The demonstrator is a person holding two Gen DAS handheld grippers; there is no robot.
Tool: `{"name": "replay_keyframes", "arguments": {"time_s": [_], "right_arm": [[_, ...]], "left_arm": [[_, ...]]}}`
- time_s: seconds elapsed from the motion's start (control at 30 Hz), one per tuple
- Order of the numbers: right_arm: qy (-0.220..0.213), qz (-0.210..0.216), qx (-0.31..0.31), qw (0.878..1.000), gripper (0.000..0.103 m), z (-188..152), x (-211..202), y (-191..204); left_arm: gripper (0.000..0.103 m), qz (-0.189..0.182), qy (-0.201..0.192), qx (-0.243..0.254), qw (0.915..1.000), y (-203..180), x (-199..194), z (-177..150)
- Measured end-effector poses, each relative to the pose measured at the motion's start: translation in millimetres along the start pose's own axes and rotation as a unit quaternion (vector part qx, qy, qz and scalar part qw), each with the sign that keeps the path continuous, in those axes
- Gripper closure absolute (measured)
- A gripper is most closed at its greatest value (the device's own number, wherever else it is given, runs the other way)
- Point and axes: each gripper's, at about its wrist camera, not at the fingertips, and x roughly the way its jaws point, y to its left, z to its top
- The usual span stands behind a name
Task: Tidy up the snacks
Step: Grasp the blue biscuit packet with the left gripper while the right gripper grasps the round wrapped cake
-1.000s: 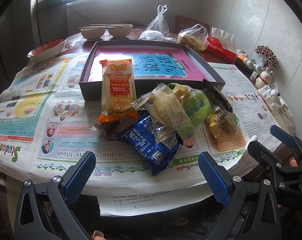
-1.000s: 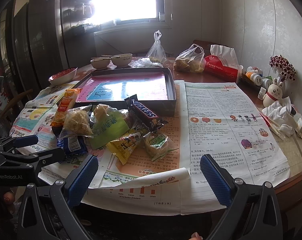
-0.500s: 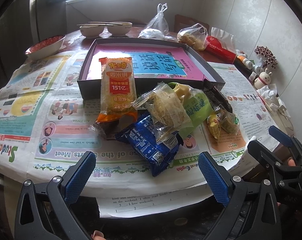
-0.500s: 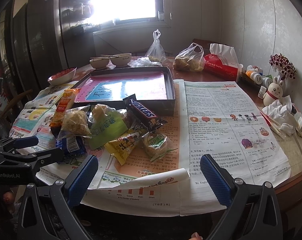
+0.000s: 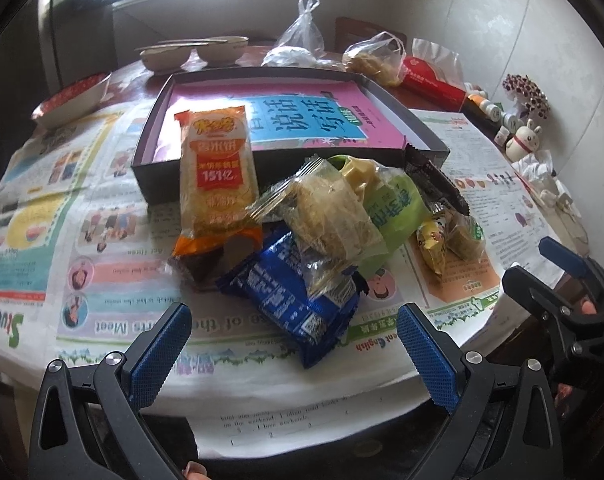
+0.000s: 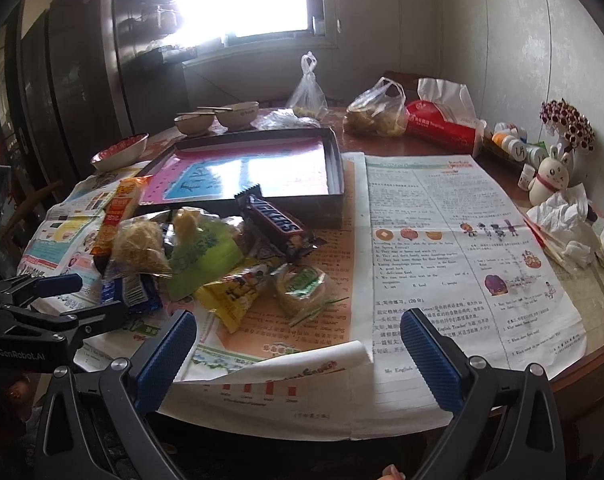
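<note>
From the left wrist view we count six snack packets we can tell apart, heaped near the front edge of the newspaper-covered surface (image 5: 114,208): one tall orange rice-cracker packet (image 5: 216,172) leaning on the front wall of the tray (image 5: 425,136), one blue packet (image 5: 290,292) nearest us, one clear-wrapped pastry (image 5: 325,216) on top of it, one green packet (image 5: 393,210), one dark chocolate bar (image 5: 433,184) and one small yellow packet (image 5: 433,240). The tray holds a single pink and blue printed sheet (image 5: 302,116) and no snacks. Our left hand-held gripper (image 5: 294,354) hangs released, its jaws wide apart, just short of the blue packet. The right hand-held gripper (image 5: 557,276) shows at the right edge.

From the right wrist view we add one round green-labelled cake (image 6: 300,288) beside the yellow packet (image 6: 234,294), making seven. The Snickers bar (image 6: 276,222) lies against the tray's front wall (image 6: 329,212). Two bowls (image 6: 216,118) stand at the far edge, one red-rimmed dish (image 6: 120,152) at the left edge. Our right hand-held gripper (image 6: 298,354) is also released and grasps nothing; the left one (image 6: 58,304) sits low at the left.
</note>
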Motion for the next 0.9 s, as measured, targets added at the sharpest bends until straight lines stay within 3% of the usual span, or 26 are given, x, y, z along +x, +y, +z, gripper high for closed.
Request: {"name": "replay_keyframes", "arguments": {"time_s": [0.33,0.43,0.67,0.9], "right_arm": [[0.031,-0.015,-0.033,0.999,0.001,6.9,34.6,-16.1],[0.040,-0.018,-0.056,0.997,0.009,8.7,44.8,-14.7],[0.053,0.020,-0.073,0.996,0.024,17.4,64.6,-18.1],[0.062,0.044,-0.085,0.993,0.045,18.3,73.6,-14.1]], "left_arm": [[0.001,0.014,0.002,0.019,0.9997,1.9,14.3,10.9],[0.001,0.012,0.010,0.019,0.9997,4.9,19.4,10.9],[0.004,-0.008,0.032,0.029,0.9990,6.7,31.9,12.3],[0.020,-0.012,0.026,0.047,0.9985,-0.2,33.1,15.4]]}}
